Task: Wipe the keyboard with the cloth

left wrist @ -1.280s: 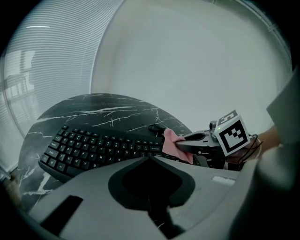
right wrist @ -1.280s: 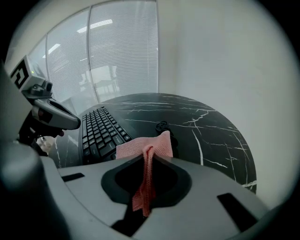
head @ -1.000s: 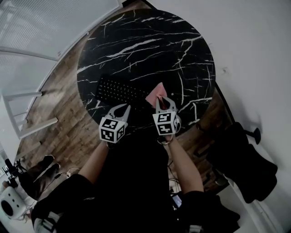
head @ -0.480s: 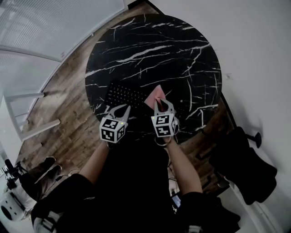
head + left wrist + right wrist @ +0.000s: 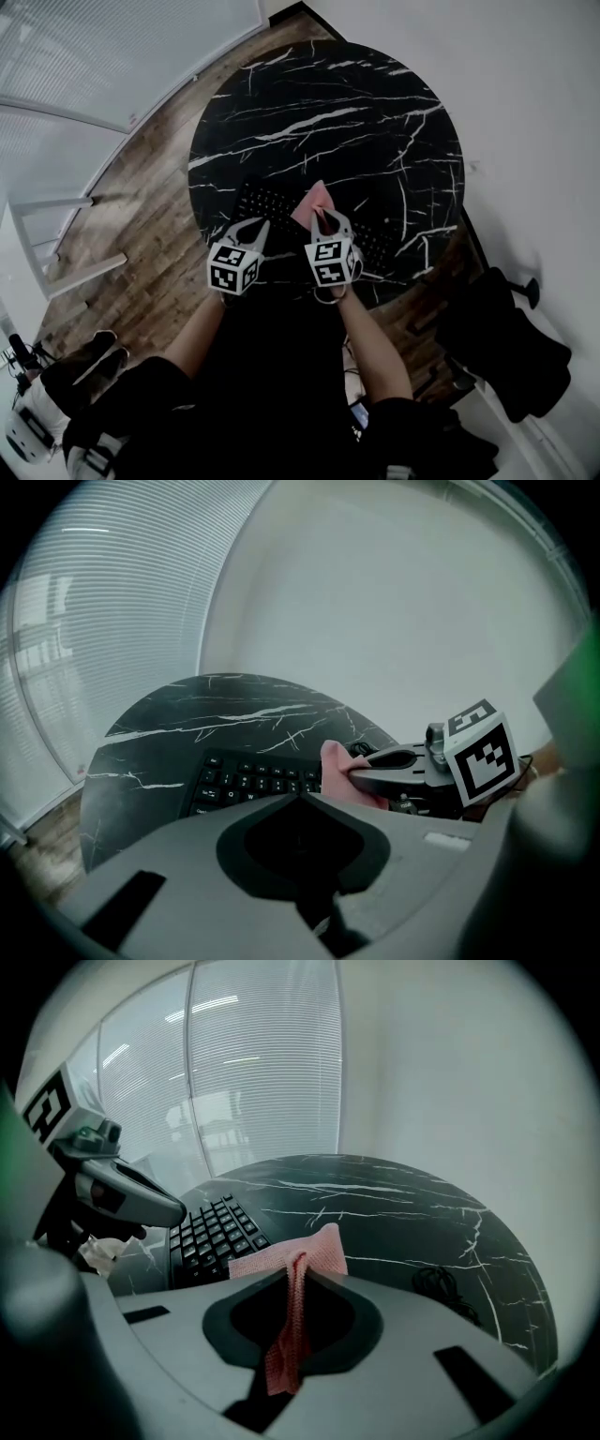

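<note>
1. Pink cloth is pinched in the clenched right tongs. A strip of it hangs back through the shut jaws, and the rest fans out ahead of the tips.
2. The cloth's free part lies about mid-length on the black keyboard; whether it presses on the keys cannot be told.
3. The left tongs are released, spread apart with nothing between them, at the keyboard's left end, just beside the right tongs.
4. The keyboard lies along the near edge of the round, black, white-veined tabletop.
5. A dark cable lies toward the tabletop's right edge, past the cloth.
</note>
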`<state>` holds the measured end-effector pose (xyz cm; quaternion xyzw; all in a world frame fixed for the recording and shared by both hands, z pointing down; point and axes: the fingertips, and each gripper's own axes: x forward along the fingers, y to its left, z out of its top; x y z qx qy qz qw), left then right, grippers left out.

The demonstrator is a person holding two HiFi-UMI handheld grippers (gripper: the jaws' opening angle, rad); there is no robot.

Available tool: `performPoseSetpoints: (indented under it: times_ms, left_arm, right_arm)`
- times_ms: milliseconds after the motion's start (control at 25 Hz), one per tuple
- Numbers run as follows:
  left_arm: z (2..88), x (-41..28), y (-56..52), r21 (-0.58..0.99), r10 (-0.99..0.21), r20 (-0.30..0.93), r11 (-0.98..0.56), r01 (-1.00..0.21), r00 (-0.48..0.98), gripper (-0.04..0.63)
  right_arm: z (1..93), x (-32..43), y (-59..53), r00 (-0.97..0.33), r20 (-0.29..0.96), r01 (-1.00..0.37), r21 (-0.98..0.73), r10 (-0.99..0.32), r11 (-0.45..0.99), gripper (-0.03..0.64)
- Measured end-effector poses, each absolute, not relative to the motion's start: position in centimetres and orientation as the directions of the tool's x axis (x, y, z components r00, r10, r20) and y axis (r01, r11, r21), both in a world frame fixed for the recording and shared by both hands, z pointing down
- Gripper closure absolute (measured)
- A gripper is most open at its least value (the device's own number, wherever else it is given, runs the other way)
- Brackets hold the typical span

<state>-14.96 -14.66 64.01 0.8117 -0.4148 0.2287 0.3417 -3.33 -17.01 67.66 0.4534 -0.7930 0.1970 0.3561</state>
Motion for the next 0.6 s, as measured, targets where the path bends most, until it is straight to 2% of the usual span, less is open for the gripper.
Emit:
performPoseSetpoints:
  times_ms: [600]
  left_arm:
    - [65.3, -19.6, -16.1, 0.363, -0.510, 0.662, -0.423, -0.830, 0.549, 0.595]
  right_arm:
    - [67.7, -9.9, -18.9, -0.359, 0.730, -0.854, -0.007, -0.581, 0.520, 0.598]
